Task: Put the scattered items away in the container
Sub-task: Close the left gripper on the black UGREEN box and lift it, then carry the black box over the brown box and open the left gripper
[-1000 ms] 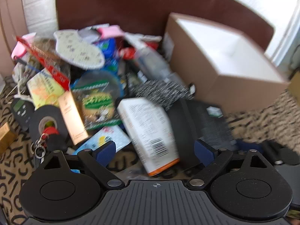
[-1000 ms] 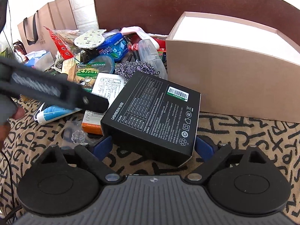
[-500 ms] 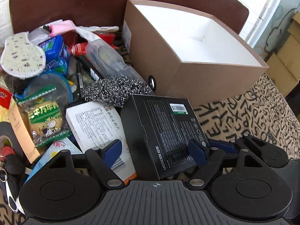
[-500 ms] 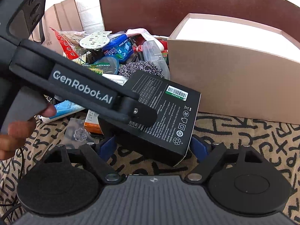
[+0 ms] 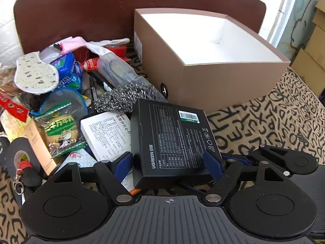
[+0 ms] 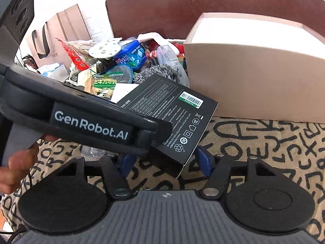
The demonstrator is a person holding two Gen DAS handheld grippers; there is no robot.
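- The patterned bedcover (image 5: 270, 122) lies bare along the front and right side of the cardboard box (image 5: 213, 85); that strip is free to pass.
- The box's open top is unobstructed.
- The clutter pile (image 5: 67, 93) fills the bedcover's left side up to the headboard (image 5: 101, 10).
- The black carton (image 5: 172, 140) blocks the near middle.
- The left gripper (image 6: 113, 126) crosses the right wrist view's left half.
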